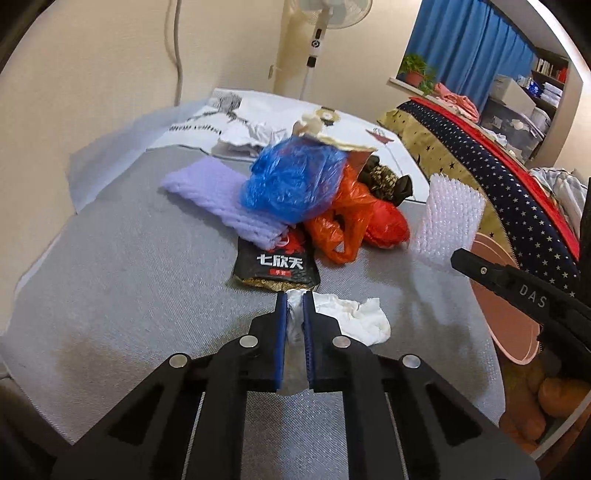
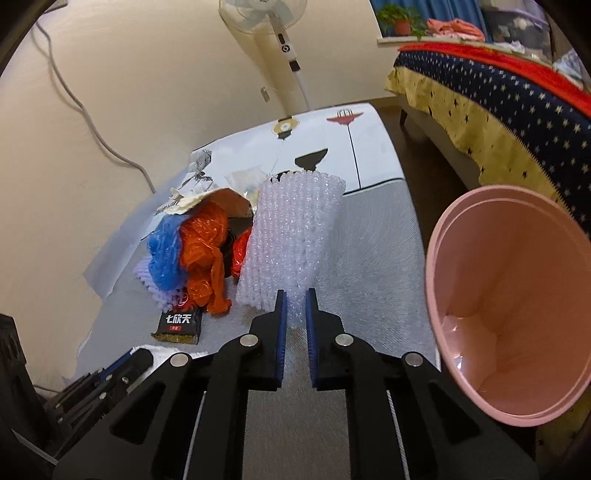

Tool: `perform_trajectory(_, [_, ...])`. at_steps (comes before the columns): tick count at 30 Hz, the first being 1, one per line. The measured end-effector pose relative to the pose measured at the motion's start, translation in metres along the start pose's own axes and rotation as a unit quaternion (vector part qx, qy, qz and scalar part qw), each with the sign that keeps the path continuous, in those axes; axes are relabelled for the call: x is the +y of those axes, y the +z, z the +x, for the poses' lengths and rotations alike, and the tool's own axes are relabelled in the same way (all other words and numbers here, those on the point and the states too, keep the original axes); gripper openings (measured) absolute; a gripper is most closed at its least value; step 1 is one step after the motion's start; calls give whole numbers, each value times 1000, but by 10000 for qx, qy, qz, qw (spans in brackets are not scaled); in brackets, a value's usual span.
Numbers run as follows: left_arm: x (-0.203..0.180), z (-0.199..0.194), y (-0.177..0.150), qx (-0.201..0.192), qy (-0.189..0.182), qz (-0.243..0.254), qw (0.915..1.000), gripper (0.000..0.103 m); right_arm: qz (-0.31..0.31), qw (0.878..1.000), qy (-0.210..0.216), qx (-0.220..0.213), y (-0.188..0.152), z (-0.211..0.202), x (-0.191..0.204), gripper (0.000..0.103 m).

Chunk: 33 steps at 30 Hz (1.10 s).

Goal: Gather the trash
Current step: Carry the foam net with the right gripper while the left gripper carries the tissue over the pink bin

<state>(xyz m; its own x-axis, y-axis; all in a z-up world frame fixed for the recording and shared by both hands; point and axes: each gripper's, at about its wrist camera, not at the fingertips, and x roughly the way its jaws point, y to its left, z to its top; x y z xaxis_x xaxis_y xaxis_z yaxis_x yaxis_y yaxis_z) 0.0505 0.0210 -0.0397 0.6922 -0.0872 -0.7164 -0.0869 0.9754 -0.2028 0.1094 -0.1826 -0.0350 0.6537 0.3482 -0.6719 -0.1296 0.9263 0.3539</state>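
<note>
Left gripper: clenched on a crumpled white tissue, which is pinched between the blue pads; the rest of the tissue is spread to the right on the grey table surface.
Right gripper: clamped on the lower edge of a white foam net sleeve, which is held upright and tilted above the grey surface.
Black snack packet: laid flat just beyond the left gripper's tips, printed face up, its far end tucked under the pile.
Trash pile: a blue plastic bag is heaped on a lilac foam net; an orange plastic bag and a red one are pressed against its right side.
Pink bin: seen at the table's right edge, tipped so that its open mouth faces the right wrist camera; its inside is bare in the part shown.
Background: a standing fan is set against the cream wall; a bed with a star-patterned cover is seen at right.
</note>
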Motion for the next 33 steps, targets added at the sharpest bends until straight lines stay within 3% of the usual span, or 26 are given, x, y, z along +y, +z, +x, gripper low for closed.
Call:
perform_trajectory(16, [-15,-47,3,-594,-173,166,9979,8,-316,9973,-414,-514,-6,-78,-3,10])
perform_trajectory(33, [-61,-77,3,-900,-552,545,9929,8,-93,9887,-976,-1134,5,-160,-36,10])
